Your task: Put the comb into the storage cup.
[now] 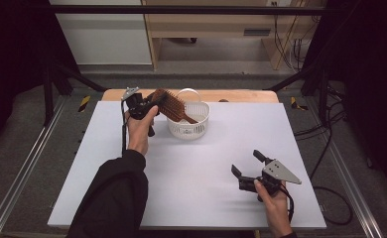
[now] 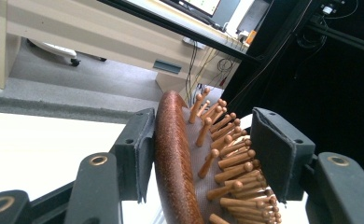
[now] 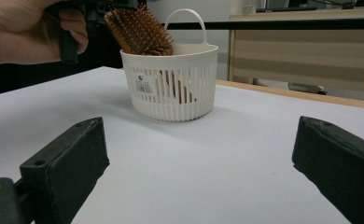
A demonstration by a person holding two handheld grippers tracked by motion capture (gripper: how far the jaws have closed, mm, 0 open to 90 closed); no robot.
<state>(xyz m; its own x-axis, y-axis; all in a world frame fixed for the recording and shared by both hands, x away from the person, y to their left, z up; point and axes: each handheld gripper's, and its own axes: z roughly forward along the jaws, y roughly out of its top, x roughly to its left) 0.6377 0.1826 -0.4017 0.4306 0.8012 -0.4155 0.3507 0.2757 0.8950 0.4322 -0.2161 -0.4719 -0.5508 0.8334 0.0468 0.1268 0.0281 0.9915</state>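
Note:
A brown wooden hairbrush (image 1: 171,105) stands tilted in a small white slatted basket (image 1: 189,130) at the back of the table, handle down inside it and head up to the left. My left gripper (image 1: 154,99) holds the head: in the left gripper view one pad lies on the brush's back (image 2: 173,154) and the other meets the bristle tips, around the left gripper's midpoint (image 2: 201,149). My right gripper (image 1: 247,162) rests low near the front right, open and empty. In the right gripper view its jaws (image 3: 199,154) face the basket (image 3: 171,93) and brush (image 3: 140,30).
A white board (image 1: 181,198) covers the table, with a strip of wood (image 1: 241,95) showing along its far edge. Metal rails run along both sides on the floor. Cables lie on the floor at the right, and a wooden desk stands behind.

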